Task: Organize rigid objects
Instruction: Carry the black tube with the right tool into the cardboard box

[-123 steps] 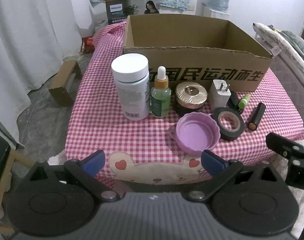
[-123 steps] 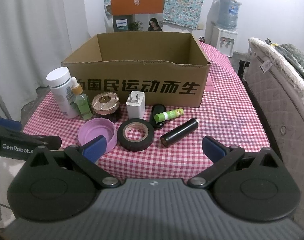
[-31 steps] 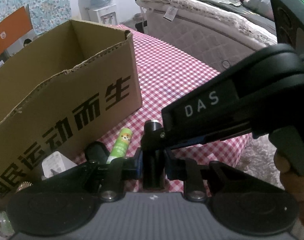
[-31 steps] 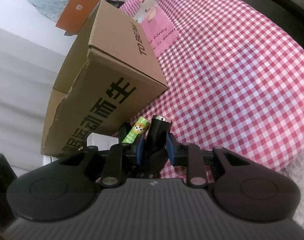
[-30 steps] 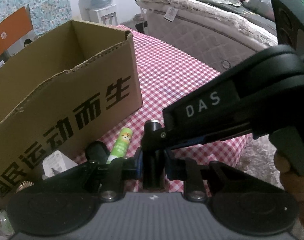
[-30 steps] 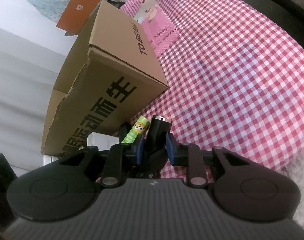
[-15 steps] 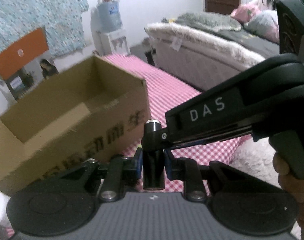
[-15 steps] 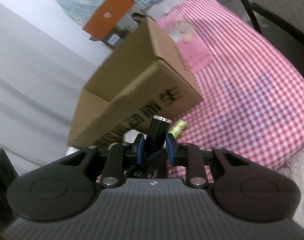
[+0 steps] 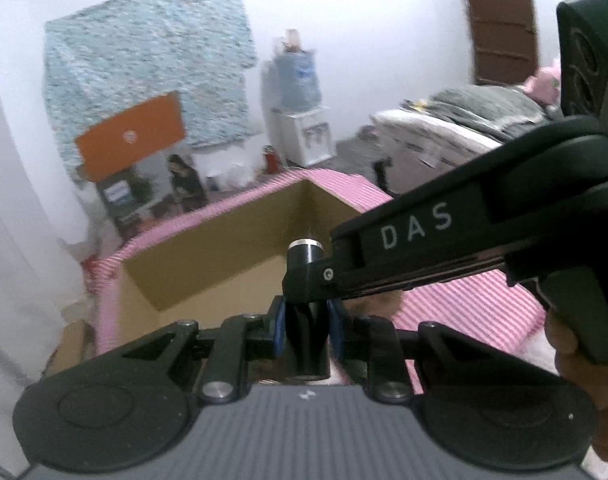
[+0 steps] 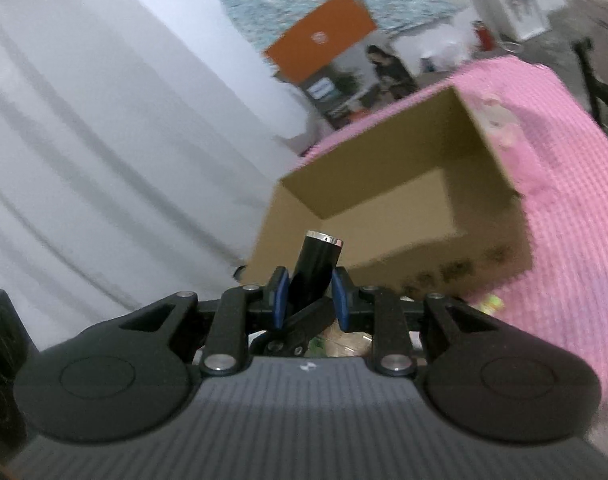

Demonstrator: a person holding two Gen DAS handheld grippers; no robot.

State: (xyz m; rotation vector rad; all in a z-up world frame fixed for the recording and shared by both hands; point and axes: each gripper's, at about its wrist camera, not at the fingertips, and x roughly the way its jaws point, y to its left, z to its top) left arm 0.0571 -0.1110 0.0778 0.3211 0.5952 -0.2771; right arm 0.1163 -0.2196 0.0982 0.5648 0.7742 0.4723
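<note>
A black tube with a silver end (image 9: 307,354) stands between the blue pads of my left gripper (image 9: 304,326), which is shut on it. In the left wrist view a finger (image 9: 408,236) of the right gripper, marked DAS, reaches in from the right and clamps the same tube higher up. In the right wrist view my right gripper (image 10: 308,300) is shut on the black tube (image 10: 318,258), with the left gripper's finger just below. The open cardboard box (image 9: 231,256) (image 10: 384,184) lies ahead and below; what shows of its inside is bare.
The pink checked tablecloth (image 9: 464,312) (image 10: 564,184) runs under and right of the box. A green tube (image 10: 490,302) lies blurred by the box front. A white curtain (image 10: 103,160), an orange-topped carton (image 9: 131,140), a water dispenser (image 9: 299,120) and a bed (image 9: 464,128) surround the table.
Both grippers have risen together with the black tube, from table level beside the box front to above its rim. The box's inside has come into view.
</note>
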